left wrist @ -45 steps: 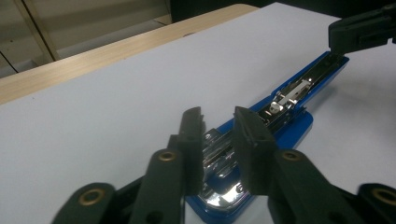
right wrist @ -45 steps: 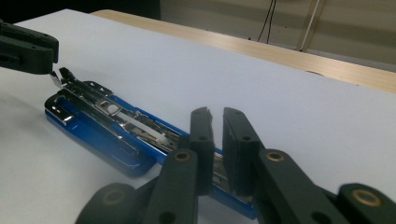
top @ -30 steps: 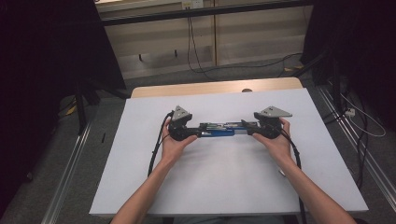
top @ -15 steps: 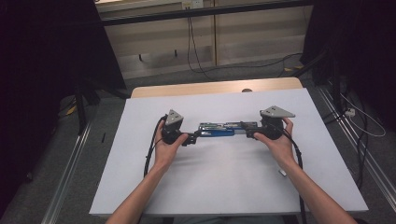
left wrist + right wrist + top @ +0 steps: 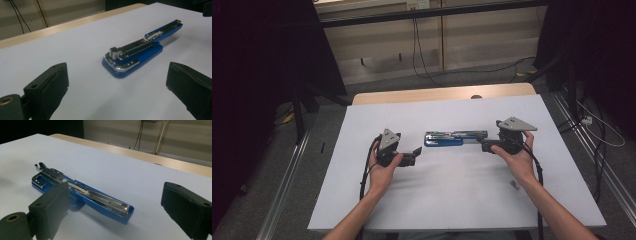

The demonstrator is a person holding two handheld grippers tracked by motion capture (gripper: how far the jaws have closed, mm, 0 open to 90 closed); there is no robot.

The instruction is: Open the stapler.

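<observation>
On white table [image 5: 452, 200]: blue stapler [image 5: 455, 138] lies unfolded flat, rigid, metal-slick, hinged. Grip blue base sides. Your left gripper [image 5: 416, 152], right gripper [image 5: 483, 145]: jaws just opened wide, empty.

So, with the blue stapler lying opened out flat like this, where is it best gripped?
Probably across the blue base's narrow width, near the wider chrome-trimmed end of the stapler. It lies flat and lengthwise between both open grippers, clear of each, so the left gripper could come in level from that end, jaws straddling its long sides. The thin raised magazine looks a poorer hold.
</observation>
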